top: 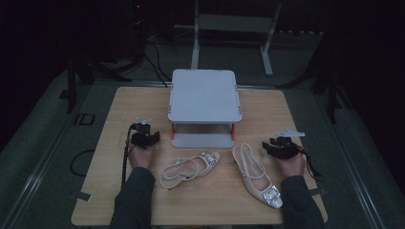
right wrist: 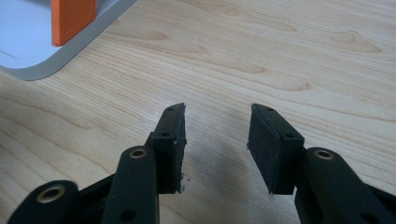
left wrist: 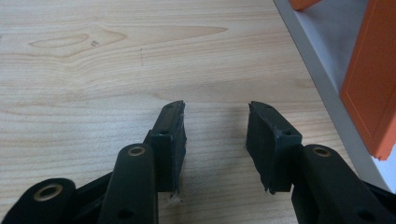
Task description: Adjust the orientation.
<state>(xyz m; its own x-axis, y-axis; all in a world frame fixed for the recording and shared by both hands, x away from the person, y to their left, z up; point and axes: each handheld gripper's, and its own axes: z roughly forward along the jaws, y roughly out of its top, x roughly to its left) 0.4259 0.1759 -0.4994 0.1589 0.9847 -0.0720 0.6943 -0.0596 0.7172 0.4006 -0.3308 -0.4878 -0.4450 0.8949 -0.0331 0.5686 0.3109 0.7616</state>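
The two-tier rack (top: 204, 102) in front of you stands at the middle of the wooden table (top: 119, 102), toward its far edge: a grey top shelf on short orange legs over a grey bottom shelf, and both shelves are bare, as far as the high view lets you see under the top one. Just on your side of the rack lie two pale strappy shoes with sparkly buckles. The left shoe (top: 191, 168) lies on its side, toe and buckle pointing toward the rack's near right, straps trailing back toward your left arm; the right shoe (top: 255, 175) lies with its heel near the rack's right front leg and its buckled toe pointing back toward your right forearm. The two shoes are close but not touching. Your left gripper (top: 144, 139) rests low over the table just left of the rack's front corner, well apart from the left shoe; in the left gripper view (left wrist: 215, 140) its jaws stand parted with bare wood between them, and an orange leg (left wrist: 371, 88) and the grey bottom shelf edge show at the right. Your right gripper (top: 280, 147) sits to the right of the right shoe, near the table's right side; in the right gripper view (right wrist: 215, 142) its jaws are likewise parted and hold nothing, with the rack's rounded grey corner at upper left
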